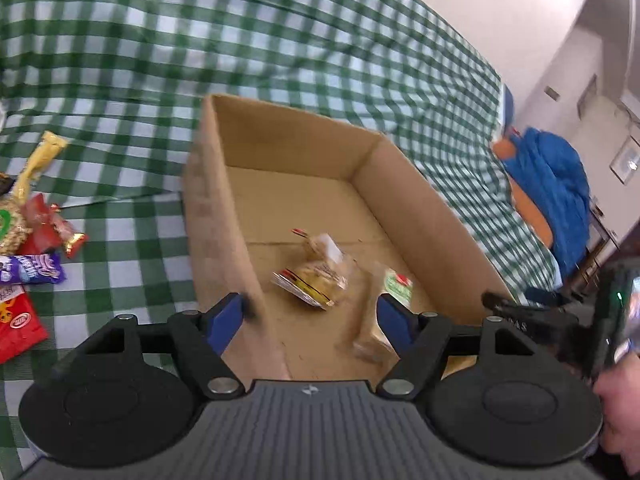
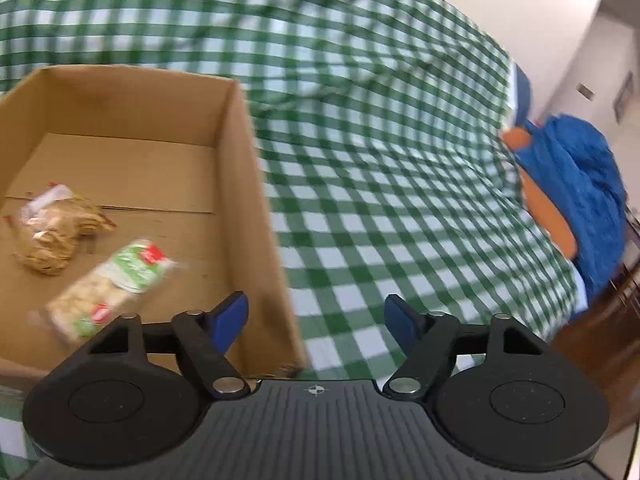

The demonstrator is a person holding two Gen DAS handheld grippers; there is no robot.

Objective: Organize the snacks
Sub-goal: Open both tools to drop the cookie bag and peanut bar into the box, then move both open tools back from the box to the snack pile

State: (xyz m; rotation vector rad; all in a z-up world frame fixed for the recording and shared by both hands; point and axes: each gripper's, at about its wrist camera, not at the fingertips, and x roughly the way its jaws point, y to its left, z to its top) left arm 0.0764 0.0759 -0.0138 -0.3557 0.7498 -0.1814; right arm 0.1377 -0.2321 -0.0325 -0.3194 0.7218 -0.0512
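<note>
An open cardboard box sits on a green checked cloth. Inside lie a clear bag of yellow snacks and a green-labelled packet. My left gripper is open and empty, over the box's near left wall. In the right wrist view the box is at the left, holding the snack bag and the green-labelled packet, which looks blurred. My right gripper is open and empty, over the box's right wall and the cloth.
Several loose snack packets lie on the cloth left of the box: a purple one, a red one, a yellow-topped bag. A blue and orange bundle lies at the far right; it also shows in the right wrist view.
</note>
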